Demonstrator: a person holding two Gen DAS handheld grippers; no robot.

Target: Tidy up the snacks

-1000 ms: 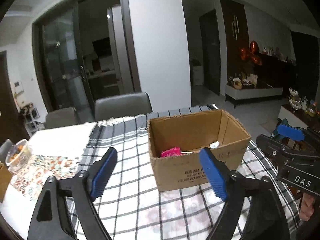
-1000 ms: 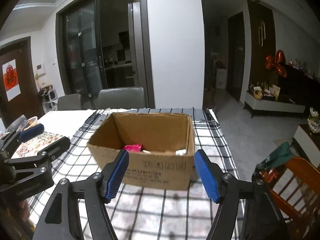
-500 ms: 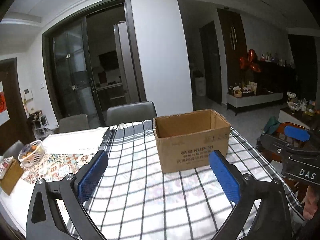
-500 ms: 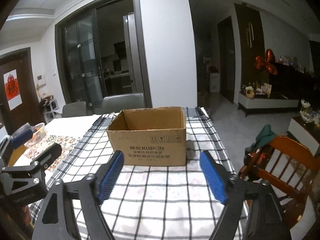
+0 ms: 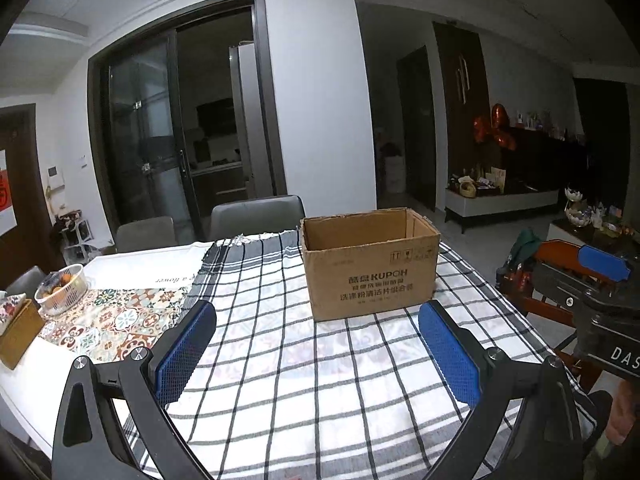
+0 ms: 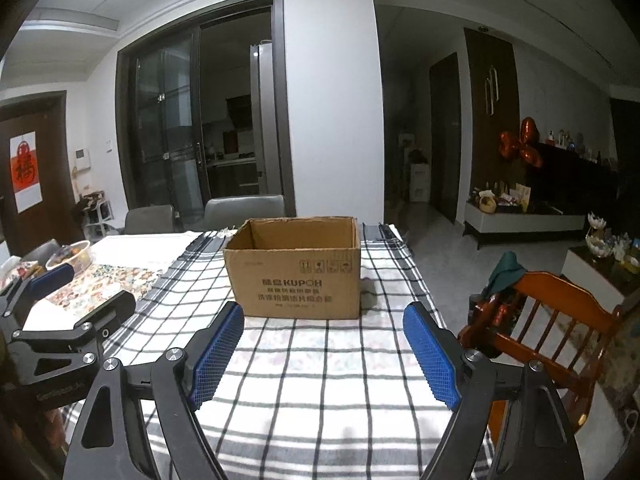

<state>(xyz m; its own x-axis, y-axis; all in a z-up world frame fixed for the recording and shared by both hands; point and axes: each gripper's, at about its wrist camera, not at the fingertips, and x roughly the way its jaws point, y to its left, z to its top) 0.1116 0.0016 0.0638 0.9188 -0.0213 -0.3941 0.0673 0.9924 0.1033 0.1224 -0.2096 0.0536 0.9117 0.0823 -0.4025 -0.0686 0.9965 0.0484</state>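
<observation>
Where checked cloth (image 5: 280, 360) lies flat, rectangular cardboard box (image 5: 370, 266), open-topped

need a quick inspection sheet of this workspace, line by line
surface: table under a checked cloth, patterned runner to one side
job's things: open cardboard box upright on the cloth; contents not visible
clutter: snack basket, brown box at the far end
grippers: left gripper and right gripper open, nothing between the jaws
cables: nothing seen
surroundings: grey chairs, wooden chair, glass doors
</observation>
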